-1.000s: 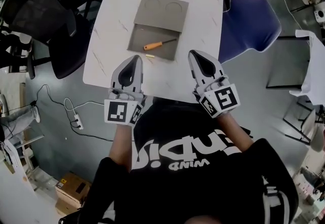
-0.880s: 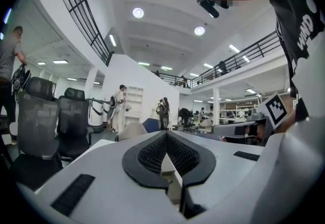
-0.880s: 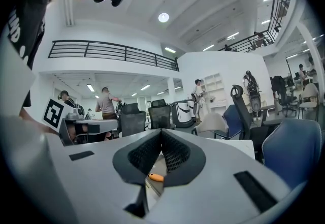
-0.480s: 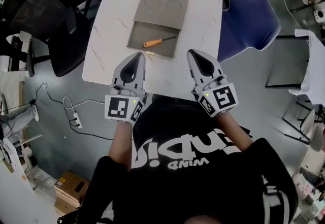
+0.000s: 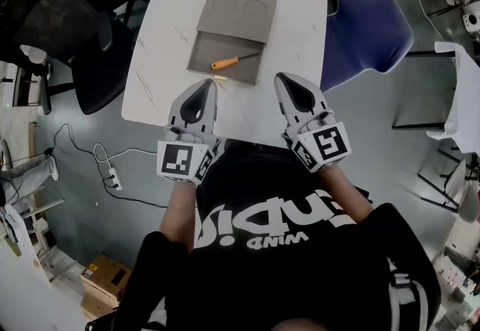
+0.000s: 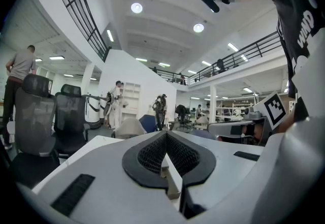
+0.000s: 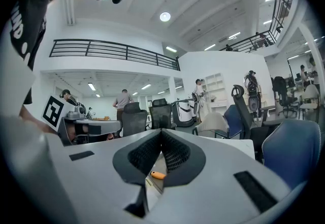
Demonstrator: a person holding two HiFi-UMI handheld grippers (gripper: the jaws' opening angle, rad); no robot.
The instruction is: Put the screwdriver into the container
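Observation:
The screwdriver (image 5: pixel 229 62), orange-handled with a dark shaft, lies inside the open grey container (image 5: pixel 204 59) on the white table (image 5: pixel 154 59); the container's lid (image 5: pixel 238 14) lies folded back beyond it. The orange handle (image 7: pixel 158 175) also shows past the right jaws. My left gripper (image 5: pixel 208 84) hovers at the table's near edge, shut and empty. My right gripper (image 5: pixel 280 79) sits beside it, also shut with nothing held. In their own views, the left gripper (image 6: pixel 165 134) and the right gripper (image 7: pixel 161 131) both have jaws that meet at the tip.
A small brass-coloured piece (image 5: pixel 220 82) lies on the table just in front of the container. A blue chair (image 5: pixel 367 33) stands to the right of the table and black office chairs (image 5: pixel 82 37) to the left. People stand far off in the hall.
Almost nothing: the left gripper has edged slightly right and forward, and the right gripper slightly left. The screwdriver has stayed in the container.

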